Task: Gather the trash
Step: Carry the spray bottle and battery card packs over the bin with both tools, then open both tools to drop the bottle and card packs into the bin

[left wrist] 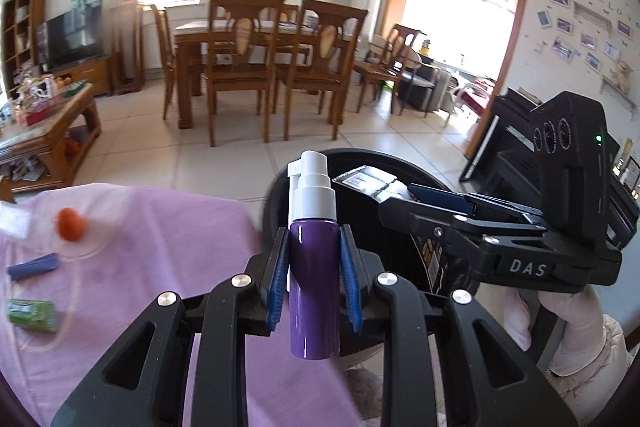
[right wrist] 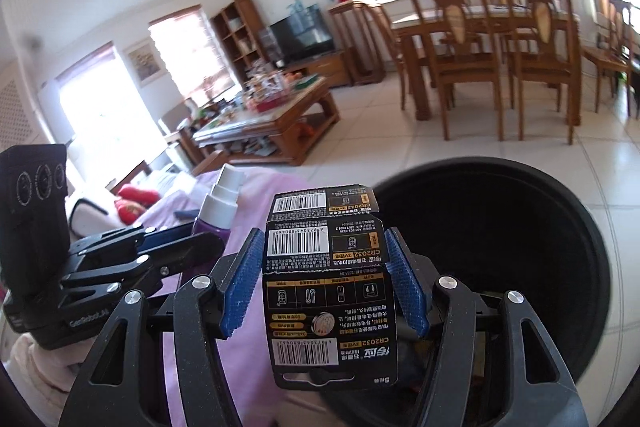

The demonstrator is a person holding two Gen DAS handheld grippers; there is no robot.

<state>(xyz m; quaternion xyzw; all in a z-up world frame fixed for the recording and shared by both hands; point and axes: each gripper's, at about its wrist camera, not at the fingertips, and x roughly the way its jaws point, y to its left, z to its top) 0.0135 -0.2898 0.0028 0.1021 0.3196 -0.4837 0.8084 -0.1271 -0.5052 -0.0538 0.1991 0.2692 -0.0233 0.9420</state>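
Left gripper [left wrist: 314, 277]: 2 pads clamped on purple spray bottle [left wrist: 314, 283]; right gripper [right wrist: 326, 281]: pads pinching black battery card [right wrist: 330, 291] before black bin [right wrist: 520, 247].

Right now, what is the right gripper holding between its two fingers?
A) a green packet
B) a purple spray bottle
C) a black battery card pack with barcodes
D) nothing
C: in the right wrist view the right gripper is shut on the black battery card pack, in front of the black bin; the purple spray bottle is in the left gripper.
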